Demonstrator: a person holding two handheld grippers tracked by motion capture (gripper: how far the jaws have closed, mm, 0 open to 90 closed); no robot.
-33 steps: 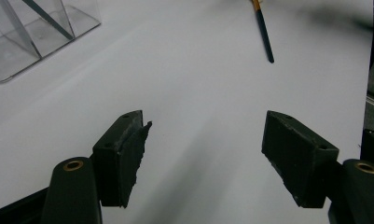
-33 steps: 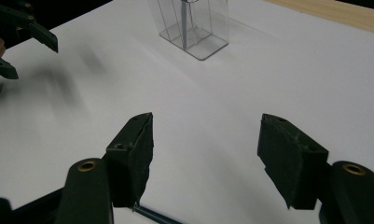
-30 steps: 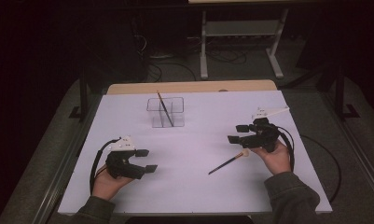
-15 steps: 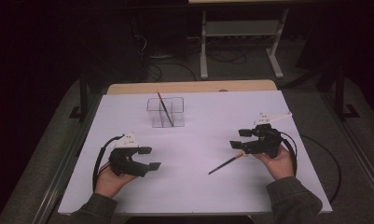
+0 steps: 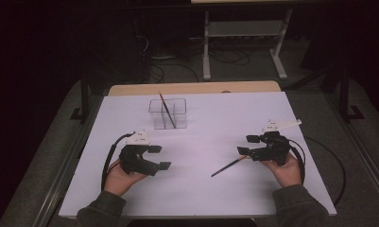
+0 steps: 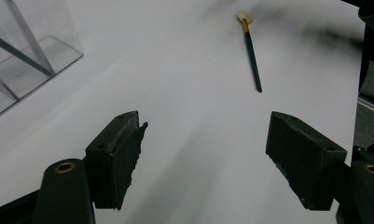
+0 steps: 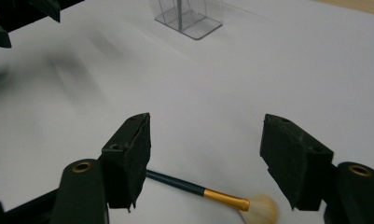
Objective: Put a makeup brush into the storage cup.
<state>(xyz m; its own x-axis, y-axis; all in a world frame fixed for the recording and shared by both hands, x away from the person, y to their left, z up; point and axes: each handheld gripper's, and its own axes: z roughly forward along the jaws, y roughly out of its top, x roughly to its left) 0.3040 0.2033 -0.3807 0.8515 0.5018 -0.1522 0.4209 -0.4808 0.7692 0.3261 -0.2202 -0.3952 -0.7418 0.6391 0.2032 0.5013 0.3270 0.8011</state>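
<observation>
A dark-handled brush (image 5: 228, 166) w/ a gold ferrule and pale bristles lies flat on the white table sheet (image 5: 211, 127), bristle end pointing toward the right gripper (image 5: 247, 145), handle running out toward the table's near-middle. In the right gripper view the brush (image 7: 201, 190) sits low betw. the two black jaws, which stand spread wide, pads clear of it; handle passes behind the left-hand pad, bristles fan out just short of the other. Nothing pinched. Right hand (image 5: 285, 170) rests at the sheet's right side.

Across the sheet, well apart, the left gripper (image 5: 160, 157) is held by the left hand (image 5: 122, 176), jaws also spread, nothing betw. them; its view looks over bare sheet to the brush (image 6: 251, 49) farther off.

Toward the far edge, nearer the left side, stands a clear plastic holder (image 5: 167, 114) w/ compartments; a second, thin brush (image 5: 166, 109) leans tilted inside. Holder's corner (image 6: 26, 51) shows in the left gripper view. Beyond the sheet: bare wooden tabletop strip (image 5: 192, 88).
</observation>
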